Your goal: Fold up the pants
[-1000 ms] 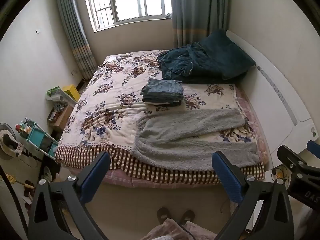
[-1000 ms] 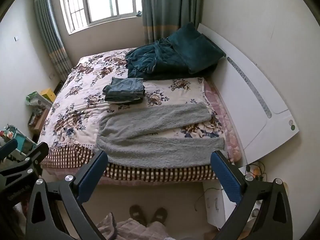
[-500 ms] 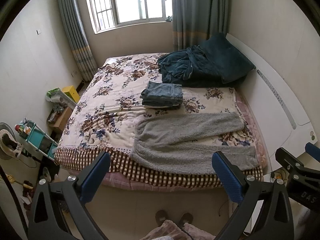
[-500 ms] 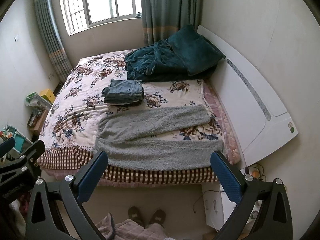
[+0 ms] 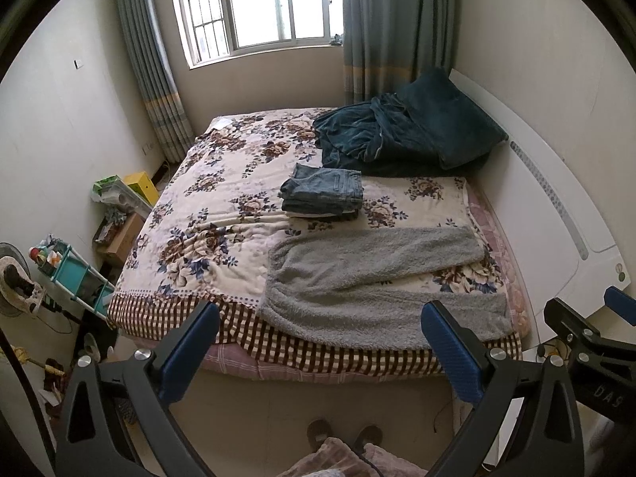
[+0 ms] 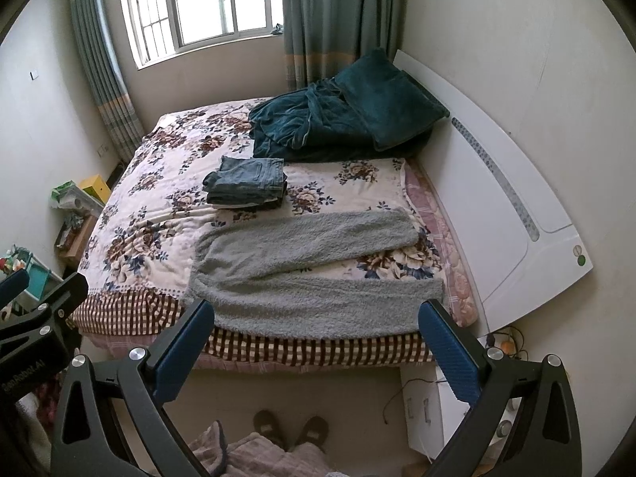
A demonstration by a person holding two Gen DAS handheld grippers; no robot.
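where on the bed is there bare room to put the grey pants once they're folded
The widest bare patch is the floral quilt left of the grey pants and folded jeans, running back toward the window. A smaller strip lies right of the jeans, before the teal blanket. The far right corner is crowded. Both claws, left and right, are open and off the bed.

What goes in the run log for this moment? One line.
left tool open | right tool open | grey fleece pants flat on bed, unfolded | folded jeans behind

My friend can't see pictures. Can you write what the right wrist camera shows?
Fuzzy gray pants lie spread flat on a floral bed, behind the open, empty right tongs. Folded jeans sit farther back.
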